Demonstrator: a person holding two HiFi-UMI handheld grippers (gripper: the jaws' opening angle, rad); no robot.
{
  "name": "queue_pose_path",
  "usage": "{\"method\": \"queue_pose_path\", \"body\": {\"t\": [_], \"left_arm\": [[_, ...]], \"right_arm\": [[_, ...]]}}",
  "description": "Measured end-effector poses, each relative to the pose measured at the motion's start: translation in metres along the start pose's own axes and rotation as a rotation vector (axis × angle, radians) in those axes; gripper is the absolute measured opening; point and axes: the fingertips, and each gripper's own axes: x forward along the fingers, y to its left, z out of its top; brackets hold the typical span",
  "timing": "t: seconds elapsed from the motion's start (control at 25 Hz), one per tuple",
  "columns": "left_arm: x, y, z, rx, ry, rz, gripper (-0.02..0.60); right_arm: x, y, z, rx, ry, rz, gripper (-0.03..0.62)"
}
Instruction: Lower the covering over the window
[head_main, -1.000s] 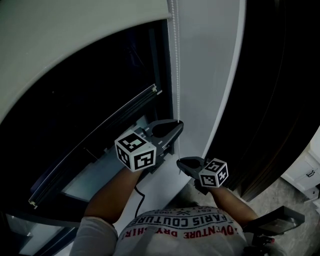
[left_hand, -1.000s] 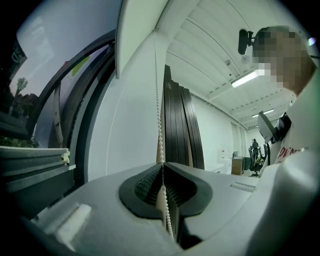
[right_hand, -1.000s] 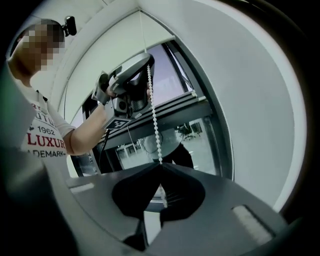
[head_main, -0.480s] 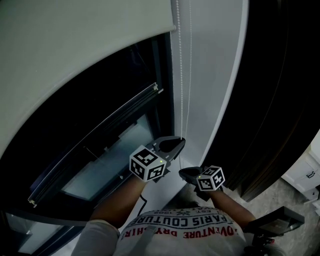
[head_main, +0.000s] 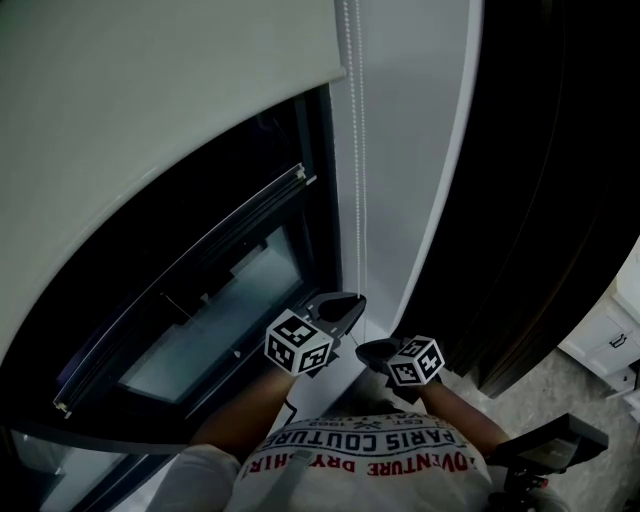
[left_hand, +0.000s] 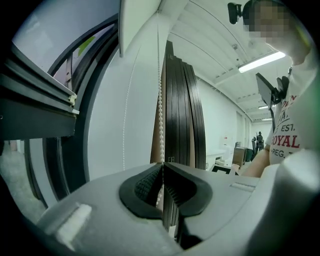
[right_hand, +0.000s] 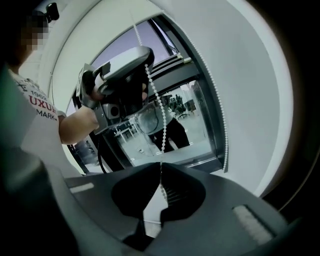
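Note:
A pale roller blind (head_main: 150, 110) covers the upper part of the dark window (head_main: 210, 310). Its white bead chain (head_main: 357, 150) hangs down the window's right side. My left gripper (head_main: 350, 303) is shut on one strand of it, low by the sill. Just below and to the right, my right gripper (head_main: 368, 350) is shut on the same strand. In the left gripper view the bead chain (left_hand: 160, 107) runs up from the closed left gripper (left_hand: 163, 167). In the right gripper view the bead chain (right_hand: 156, 100) rises from the closed right gripper (right_hand: 160, 169) to the left gripper (right_hand: 125, 65) above.
A white wall strip (head_main: 420, 150) lies right of the chain, then tall dark panels (head_main: 540, 200). A white cabinet (head_main: 610, 350) and a dark device (head_main: 555, 440) sit at lower right. The chain's second strand (right_hand: 217, 110) hangs along the window frame.
Both grippers have moved down with the chain, the left one farther. The blind's lower edge has come down a little over the window.

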Motion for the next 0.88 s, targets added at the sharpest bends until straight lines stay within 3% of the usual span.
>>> {"method": "queue_pose_path", "body": {"t": [0.16, 0.4, 0.52, 0.68, 0.88], "left_arm": [[0.001, 0.0, 0.0, -0.008, -0.013, 0.001, 0.012], [0.001, -0.007, 0.001, -0.022, -0.033, -0.018, 0.014], [0.0, -0.013, 0.001, -0.035, -0.044, -0.032, 0.014], [-0.002, -0.023, 0.001, -0.044, -0.047, -0.052, 0.012], [-0.005, -0.03, 0.002, -0.039, -0.044, -0.056, 0.012]], "right_arm": [[-0.019, -0.016, 0.006, -0.047, -0.013, -0.092, 0.033], [-0.057, -0.013, 0.064, -0.117, -0.111, -0.11, 0.094], [-0.079, -0.006, 0.108, -0.161, -0.174, -0.088, 0.097], [-0.117, 0.019, 0.187, -0.19, -0.345, -0.012, 0.108], [-0.155, 0.072, 0.27, -0.236, -0.533, 0.09, 0.169]]}}
